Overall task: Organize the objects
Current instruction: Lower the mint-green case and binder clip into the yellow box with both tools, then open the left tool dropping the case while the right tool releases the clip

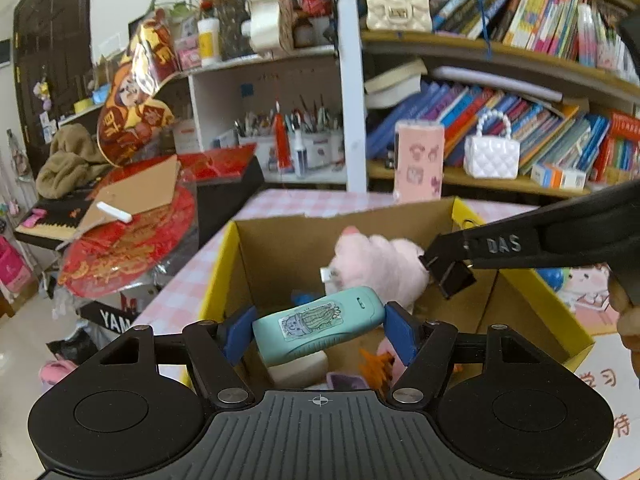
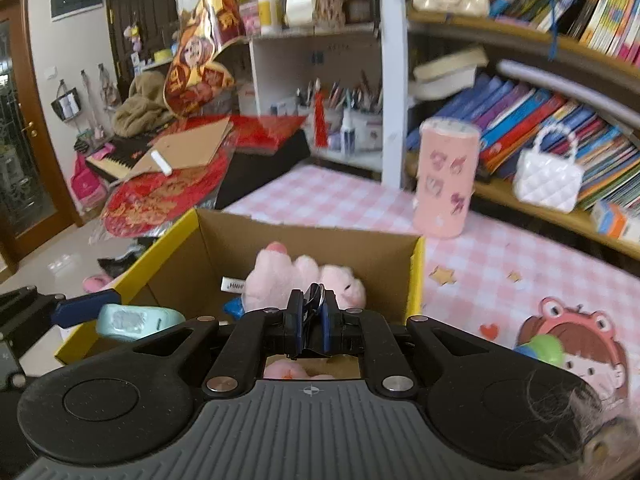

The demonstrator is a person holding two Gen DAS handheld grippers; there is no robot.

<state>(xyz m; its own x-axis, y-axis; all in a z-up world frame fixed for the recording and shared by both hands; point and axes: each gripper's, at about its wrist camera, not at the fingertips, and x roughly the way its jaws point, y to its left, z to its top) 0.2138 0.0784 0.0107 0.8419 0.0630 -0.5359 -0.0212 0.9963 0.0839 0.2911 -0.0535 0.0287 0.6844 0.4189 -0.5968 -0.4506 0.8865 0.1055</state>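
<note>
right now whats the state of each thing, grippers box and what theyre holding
left gripper: shut on the teal case, over the box
teal case: held crosswise, in the air
right gripper: shut on the binder clip
binder clip: held above the box
cardboard box: open, partly filled
pink plush: lying inside the box

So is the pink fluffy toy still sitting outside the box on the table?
No, the pink plush toy lies inside the cardboard box, down against its far wall.

bookshelf [image 1: 480, 46], white handbag [image 1: 491, 157], pen cups [image 2: 360, 120]
</note>
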